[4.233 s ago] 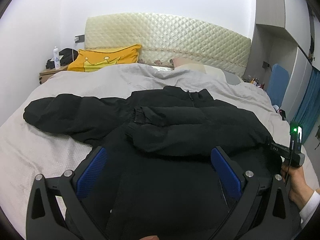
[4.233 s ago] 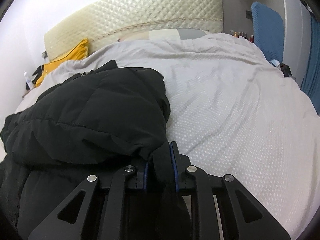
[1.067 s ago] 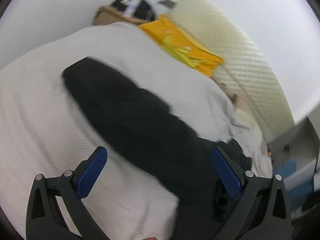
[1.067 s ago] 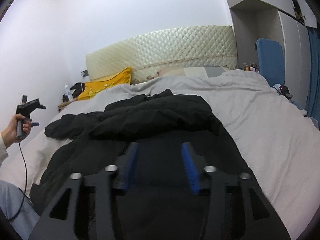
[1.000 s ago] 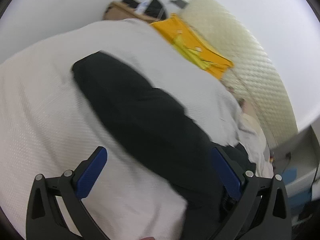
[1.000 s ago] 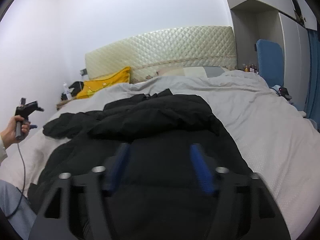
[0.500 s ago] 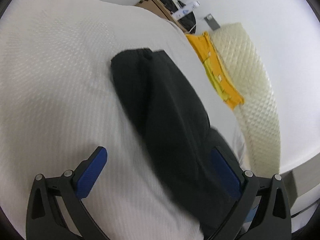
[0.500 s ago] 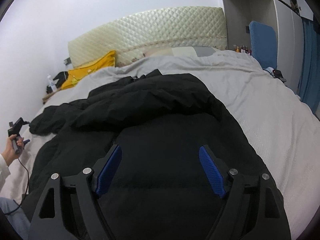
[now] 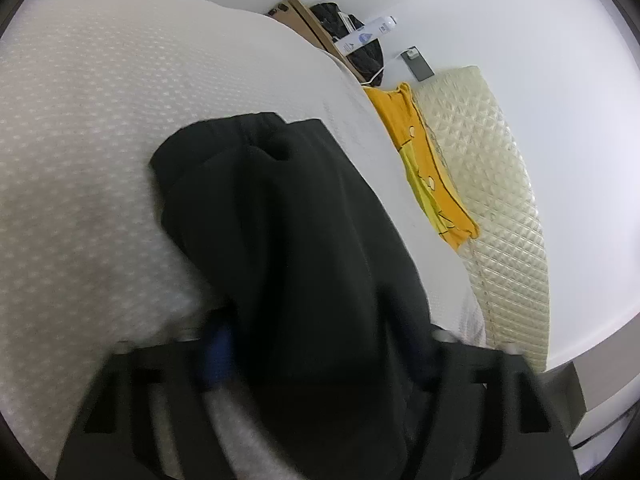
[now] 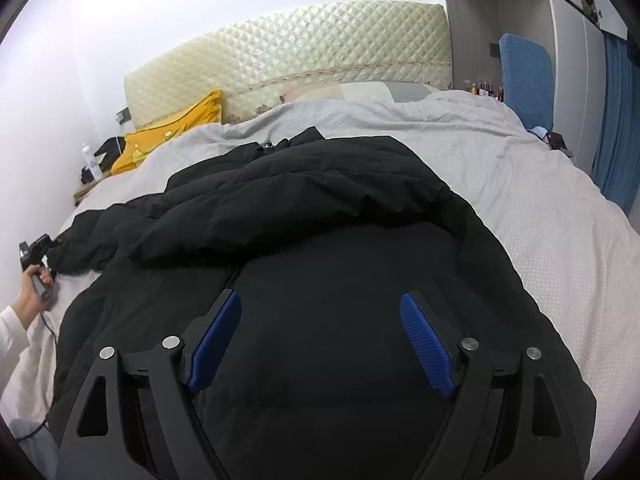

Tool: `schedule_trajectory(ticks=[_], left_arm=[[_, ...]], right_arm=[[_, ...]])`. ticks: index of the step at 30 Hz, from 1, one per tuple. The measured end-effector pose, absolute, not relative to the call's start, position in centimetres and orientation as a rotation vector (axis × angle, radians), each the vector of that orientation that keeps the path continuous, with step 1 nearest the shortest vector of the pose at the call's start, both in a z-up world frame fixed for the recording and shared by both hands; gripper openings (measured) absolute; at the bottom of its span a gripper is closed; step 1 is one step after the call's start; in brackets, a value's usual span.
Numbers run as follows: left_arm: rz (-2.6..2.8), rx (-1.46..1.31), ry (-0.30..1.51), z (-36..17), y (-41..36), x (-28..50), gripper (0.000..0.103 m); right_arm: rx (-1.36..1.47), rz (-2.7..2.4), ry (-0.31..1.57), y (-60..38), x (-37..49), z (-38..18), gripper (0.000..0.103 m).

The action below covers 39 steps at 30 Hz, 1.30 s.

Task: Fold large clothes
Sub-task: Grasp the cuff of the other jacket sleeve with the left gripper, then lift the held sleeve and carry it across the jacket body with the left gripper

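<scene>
A black puffer jacket (image 10: 340,280) lies spread on the bed, one sleeve folded across its chest. Its other sleeve (image 9: 280,220) stretches out over the white bedspread (image 9: 80,120) in the left wrist view, cuff pointing away. My left gripper (image 9: 320,356) is at that sleeve, its jaws blurred and closing around the fabric. It also shows far left in the right wrist view (image 10: 38,256), held in a hand. My right gripper (image 10: 320,340) is open and empty, hovering over the jacket's lower body.
A yellow pillow (image 10: 172,136) and quilted cream headboard (image 10: 300,48) are at the bed's head. A bedside table (image 9: 320,40) with a bottle stands beyond the sleeve. A blue chair (image 10: 524,80) and blue curtain (image 10: 620,120) stand at the right.
My left gripper has moved onto the outstretched sleeve and its jaws have come in from wide open. My right gripper has let go of the folded sleeve, opened wide and drawn back.
</scene>
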<state>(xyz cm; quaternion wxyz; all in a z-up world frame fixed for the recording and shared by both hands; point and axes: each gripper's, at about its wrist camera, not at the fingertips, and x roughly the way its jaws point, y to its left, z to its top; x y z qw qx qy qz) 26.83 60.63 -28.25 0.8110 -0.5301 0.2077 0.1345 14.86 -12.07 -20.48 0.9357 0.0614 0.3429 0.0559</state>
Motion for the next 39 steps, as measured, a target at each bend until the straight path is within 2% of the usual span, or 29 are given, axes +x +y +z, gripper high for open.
schedule_trajectory(ticks=[2,5,11,18,27,33,39], left_arm=[[0.284,-1.081,0.444,-27.5,60.3,27.2,0.037],[0.300,-1.000,0.448,-26.0,59.4,27.0,0.022],[0.381,-0.910,0.430,-21.9,58.4,25.2,0.010],[0.398,-0.772,0.401,-15.0,56.1,24.9,0.008],[0.374,-0.572,0.368,-5.9,50.4,24.6,0.007],[0.351,-0.464,0.344,-2.3,45.4,24.6,0.007],[0.312,-0.383,0.331,0.6,39.8,25.8,0.007]], right_arm=[[0.130,0.112,0.705,-12.1,15.0,-20.5,0.082],[0.140,0.116,0.704,-12.0,14.9,-20.3,0.083],[0.146,0.126,0.686,-12.2,14.6,-19.8,0.086],[0.163,0.152,0.659,-12.9,13.8,-18.9,0.092],[0.158,0.217,0.608,-13.6,12.4,-17.4,0.094],[0.178,0.274,0.585,-14.5,11.1,-16.4,0.101],[0.160,0.278,0.539,-15.7,10.2,-15.2,0.103]])
